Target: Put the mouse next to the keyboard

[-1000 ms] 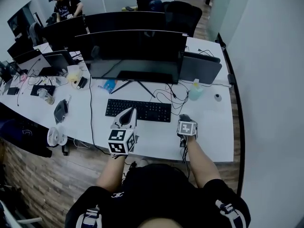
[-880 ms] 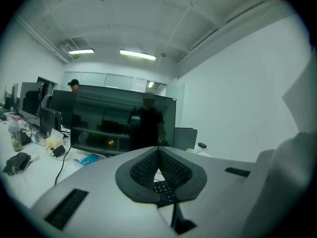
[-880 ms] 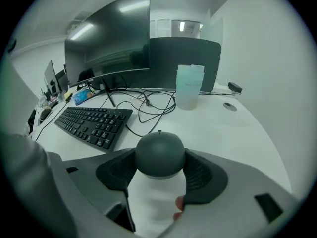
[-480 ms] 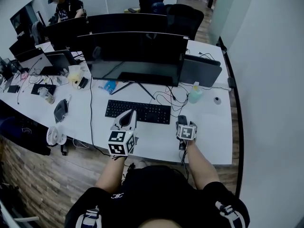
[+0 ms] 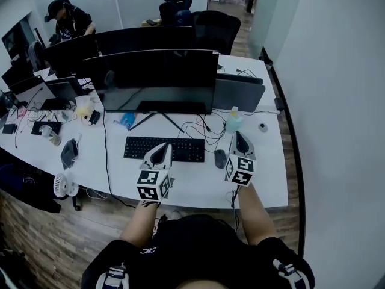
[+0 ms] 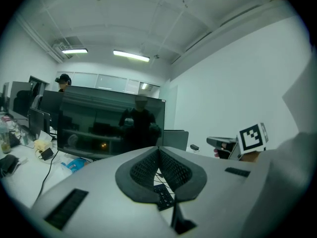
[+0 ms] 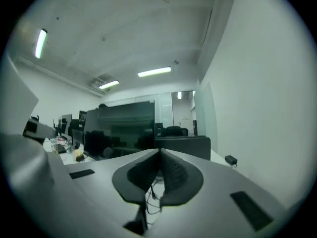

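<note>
The black keyboard [image 5: 163, 149] lies on the white desk [image 5: 264, 179] in front of the big monitor. A dark mouse [image 5: 220, 158] rests just off the keyboard's right end, with nothing touching it. My right gripper [image 5: 238, 136] hovers a little right of the mouse, its jaws shut and empty; its own view shows the pads [image 7: 173, 170] pressed together. My left gripper [image 5: 162, 148] hangs over the keyboard's near edge, also shut and empty [image 6: 159, 150], with a few keyboard keys [image 6: 162, 196] showing under its tips.
A wide dark monitor [image 5: 156, 80] stands behind the keyboard, with a second screen [image 5: 239, 93] to its right. Loose cables [image 5: 201, 130], a pale green bottle [image 5: 233, 123] and a small round object [image 5: 263, 127] lie nearby. A person [image 5: 67, 18] sits at the far left.
My right gripper has come off the mouse, moved right and up, and shut. The mouse now lies free beside the keyboard. My left gripper has stayed put.
</note>
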### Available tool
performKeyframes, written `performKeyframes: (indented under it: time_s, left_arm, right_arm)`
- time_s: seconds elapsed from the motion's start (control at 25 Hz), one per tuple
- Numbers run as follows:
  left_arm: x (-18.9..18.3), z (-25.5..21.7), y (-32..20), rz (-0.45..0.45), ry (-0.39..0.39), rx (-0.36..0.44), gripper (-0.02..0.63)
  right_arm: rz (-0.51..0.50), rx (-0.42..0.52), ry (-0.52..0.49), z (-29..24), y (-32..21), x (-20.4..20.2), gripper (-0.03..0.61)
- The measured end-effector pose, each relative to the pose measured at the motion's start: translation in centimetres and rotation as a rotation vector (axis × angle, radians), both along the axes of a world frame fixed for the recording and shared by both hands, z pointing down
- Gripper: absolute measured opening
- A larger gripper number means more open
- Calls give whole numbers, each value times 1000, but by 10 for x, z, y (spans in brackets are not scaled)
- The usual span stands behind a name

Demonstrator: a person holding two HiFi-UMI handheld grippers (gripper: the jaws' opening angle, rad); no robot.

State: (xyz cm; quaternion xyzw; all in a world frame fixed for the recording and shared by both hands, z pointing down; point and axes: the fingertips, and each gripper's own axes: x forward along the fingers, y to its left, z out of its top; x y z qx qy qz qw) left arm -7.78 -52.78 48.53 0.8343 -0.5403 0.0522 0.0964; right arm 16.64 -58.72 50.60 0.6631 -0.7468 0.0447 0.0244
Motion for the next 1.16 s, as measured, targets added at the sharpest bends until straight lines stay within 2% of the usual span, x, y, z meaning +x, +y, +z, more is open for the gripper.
performKeyframes:
  time_s: [0.16, 0.32, 1.16]
  left_arm:
    - [9, -4, 0, 14, 1, 10, 12]
    - [14, -6, 1, 19, -1, 17, 12]
    - [7, -11, 2, 30, 3, 32, 12]
  right_arm:
    - [-64, 152, -25, -62, 25, -8, 15]
    - [-72, 234, -10, -84, 45, -10, 14]
    - [-58, 213, -33, -80, 48, -19, 15]
